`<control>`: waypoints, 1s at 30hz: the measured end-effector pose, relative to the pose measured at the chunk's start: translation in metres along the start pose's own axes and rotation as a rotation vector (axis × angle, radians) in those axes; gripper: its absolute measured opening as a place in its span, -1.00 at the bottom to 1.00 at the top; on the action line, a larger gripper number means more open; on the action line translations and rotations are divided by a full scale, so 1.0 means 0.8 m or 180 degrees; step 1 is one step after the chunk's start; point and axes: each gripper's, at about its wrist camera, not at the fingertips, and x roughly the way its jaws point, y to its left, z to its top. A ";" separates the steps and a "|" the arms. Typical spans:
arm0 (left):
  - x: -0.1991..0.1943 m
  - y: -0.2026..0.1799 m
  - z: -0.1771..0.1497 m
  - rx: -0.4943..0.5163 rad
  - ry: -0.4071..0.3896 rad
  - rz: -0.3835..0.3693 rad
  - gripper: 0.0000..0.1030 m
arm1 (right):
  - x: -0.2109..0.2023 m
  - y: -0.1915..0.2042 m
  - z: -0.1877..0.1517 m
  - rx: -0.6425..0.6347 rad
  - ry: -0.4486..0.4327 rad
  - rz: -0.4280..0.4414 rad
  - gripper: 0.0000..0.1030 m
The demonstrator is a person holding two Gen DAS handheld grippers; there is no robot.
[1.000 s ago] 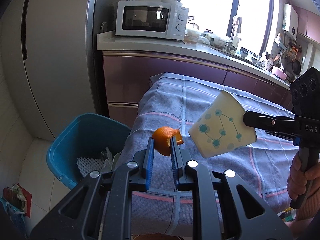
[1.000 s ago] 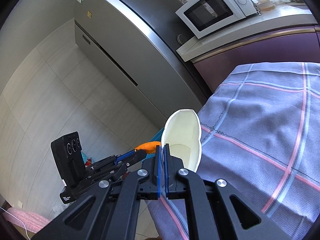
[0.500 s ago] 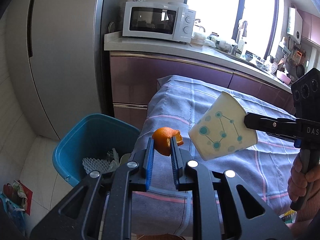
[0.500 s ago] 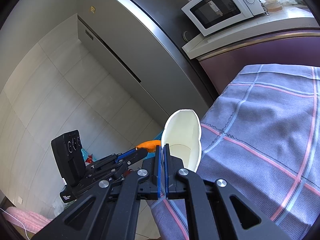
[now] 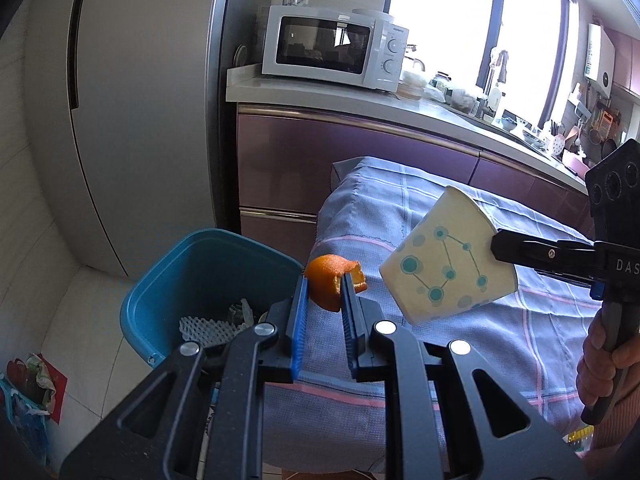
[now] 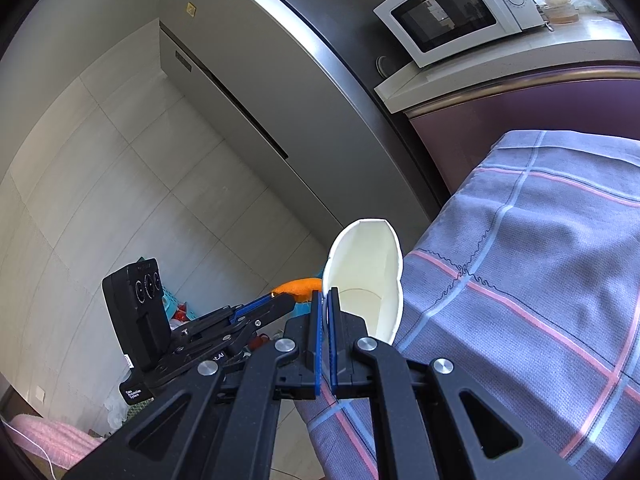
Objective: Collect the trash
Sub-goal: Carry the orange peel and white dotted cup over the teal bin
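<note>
A: What's changed since a second ago?

B: The bin (image 5: 208, 276) sits nearer the middle of the left wrist view than it did, and the fridge fills more of the frame. I'd judge both loads are being carried off the table (image 5: 460, 360) toward it.

A: What are the grippers doing?

B: The left gripper (image 5: 325, 292) is pinched on the peel (image 5: 330, 280), as before. The right gripper (image 6: 328, 304) is pressed together on the wall of the cup (image 6: 366, 276), squashing the rim to an oval, same grip as earlier.

A: Where is the trash now?

B: Both pieces are held in the air beside the table's edge, the peel just beside the bin's rim, not yet over it. The cup hangs to its right, over the cloth. Netting already lies in the bin.

A: Any other difference?

B: No, the cup's tilt looks the same.
</note>
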 end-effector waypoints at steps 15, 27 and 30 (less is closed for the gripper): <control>0.009 0.036 0.005 -0.0110 -0.0002 0.0204 -0.68 | 0.038 0.011 0.007 -0.0017 0.0120 0.0110 -0.96; 0.028 0.073 0.007 -0.0228 0.0060 0.0380 -0.68 | 0.076 0.020 0.009 0.0008 0.0253 0.0155 -0.96; 0.035 0.081 0.008 -0.0250 0.0079 0.0423 -0.68 | 0.088 0.020 0.010 0.0025 0.0295 0.0161 -0.96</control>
